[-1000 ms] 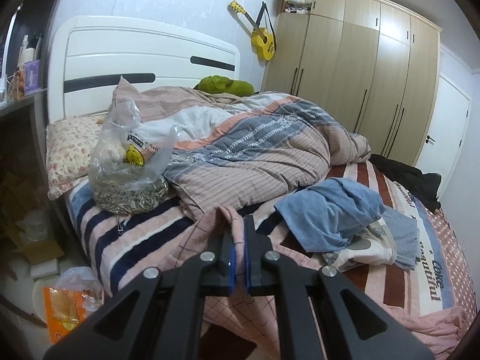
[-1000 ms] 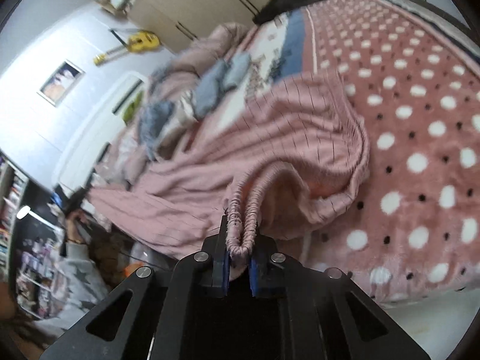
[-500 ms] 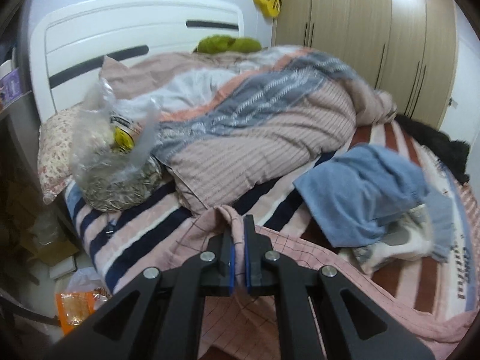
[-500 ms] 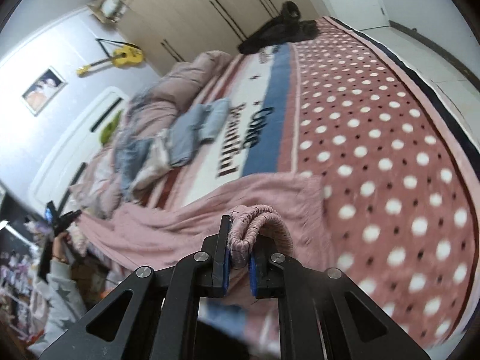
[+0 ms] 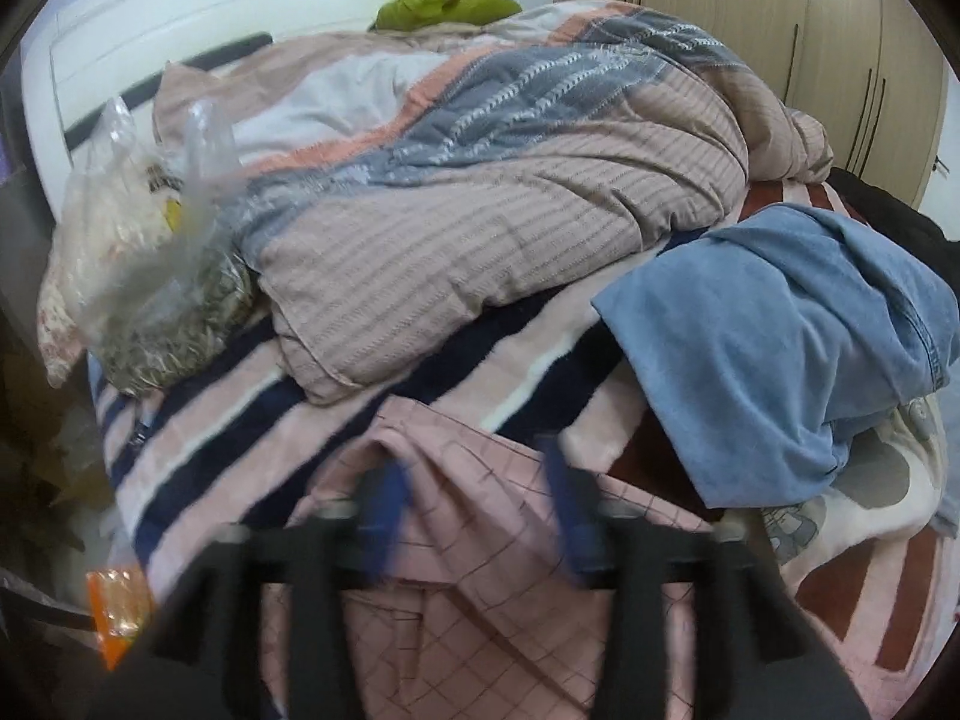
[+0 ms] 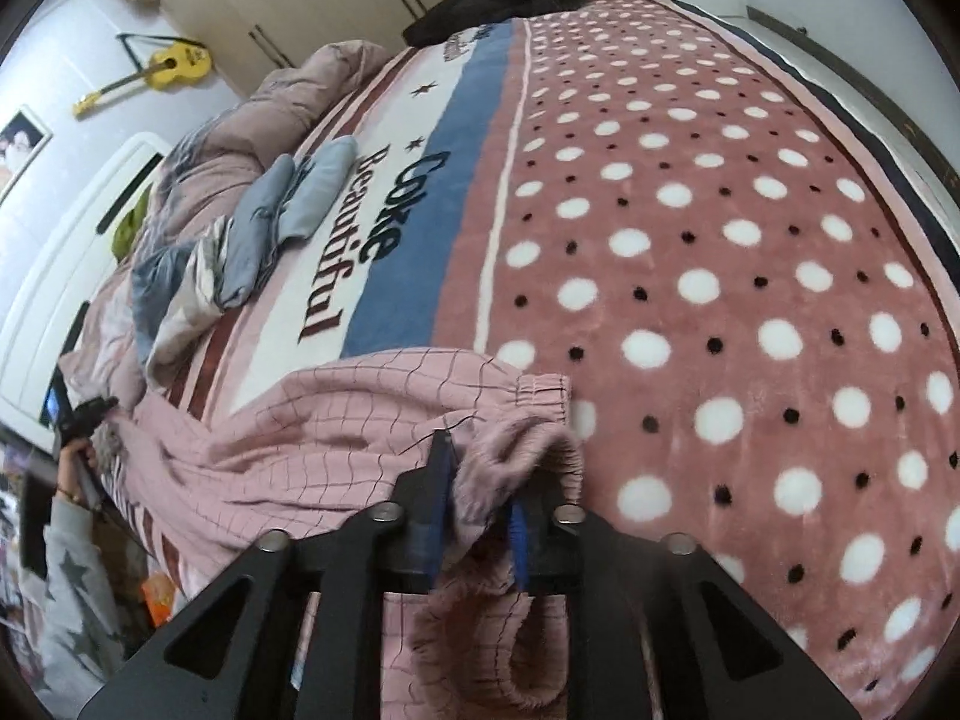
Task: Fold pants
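Observation:
The pink checked pants [image 6: 336, 420] lie stretched along the near edge of the bed. In the left wrist view the leg end [image 5: 474, 516] lies flat on the striped blanket under my left gripper [image 5: 474, 480], whose blue-padded jaws stand wide apart and blurred. In the right wrist view the elastic waistband [image 6: 528, 438] bunches between the jaws of my right gripper [image 6: 480, 504], which stand partly apart with the band loose between them.
A rumpled pink and grey duvet [image 5: 480, 192] and a blue garment [image 5: 780, 336] lie on the bed beyond the pants. A plastic bag [image 5: 150, 252] sits at the left by the headboard. The polka-dot blanket [image 6: 720, 240] spreads to the right.
Both grippers were shut on the pants and have opened. The pants were lowered and now lie on the bed, with the waistband slack.

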Demonstrator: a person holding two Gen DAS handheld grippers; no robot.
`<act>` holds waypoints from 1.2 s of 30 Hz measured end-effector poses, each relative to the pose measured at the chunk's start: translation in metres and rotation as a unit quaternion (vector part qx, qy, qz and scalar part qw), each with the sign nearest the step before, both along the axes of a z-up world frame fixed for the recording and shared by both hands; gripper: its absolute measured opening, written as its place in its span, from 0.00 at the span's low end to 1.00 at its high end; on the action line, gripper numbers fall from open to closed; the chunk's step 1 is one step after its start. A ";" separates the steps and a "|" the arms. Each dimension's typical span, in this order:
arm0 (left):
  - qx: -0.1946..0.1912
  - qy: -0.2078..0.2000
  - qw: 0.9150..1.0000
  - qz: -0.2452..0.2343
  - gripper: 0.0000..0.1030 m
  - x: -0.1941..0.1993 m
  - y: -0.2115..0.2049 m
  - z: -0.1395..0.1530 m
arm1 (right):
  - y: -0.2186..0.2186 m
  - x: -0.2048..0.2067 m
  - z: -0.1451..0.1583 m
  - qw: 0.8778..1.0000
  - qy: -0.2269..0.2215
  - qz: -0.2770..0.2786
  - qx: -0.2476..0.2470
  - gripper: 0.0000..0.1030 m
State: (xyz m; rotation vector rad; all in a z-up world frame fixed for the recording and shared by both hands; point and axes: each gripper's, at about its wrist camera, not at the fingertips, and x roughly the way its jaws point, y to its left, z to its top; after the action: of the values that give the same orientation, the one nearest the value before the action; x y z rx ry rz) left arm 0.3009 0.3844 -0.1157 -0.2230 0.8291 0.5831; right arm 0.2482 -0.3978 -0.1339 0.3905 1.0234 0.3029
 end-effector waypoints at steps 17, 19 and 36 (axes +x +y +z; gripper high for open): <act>-0.043 -0.061 0.963 -0.260 0.62 -0.094 -0.166 0.051 | 0.122 -0.077 0.085 0.963 -0.170 0.203 -0.051 0.66; -0.056 -0.060 0.952 -0.295 0.62 -0.101 -0.191 0.045 | 0.150 -0.076 0.078 0.950 -0.176 0.252 -0.057 0.67; -0.037 -0.041 0.925 -0.377 0.66 -0.104 -0.276 0.003 | 0.253 -0.026 0.004 0.894 -0.123 0.407 -0.140 0.21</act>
State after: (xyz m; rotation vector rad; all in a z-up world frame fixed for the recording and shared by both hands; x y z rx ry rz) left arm 0.1964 0.1079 -0.1122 0.0147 0.7830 -0.1817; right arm 0.2225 -0.1452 -0.1297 -0.3625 0.9180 0.9211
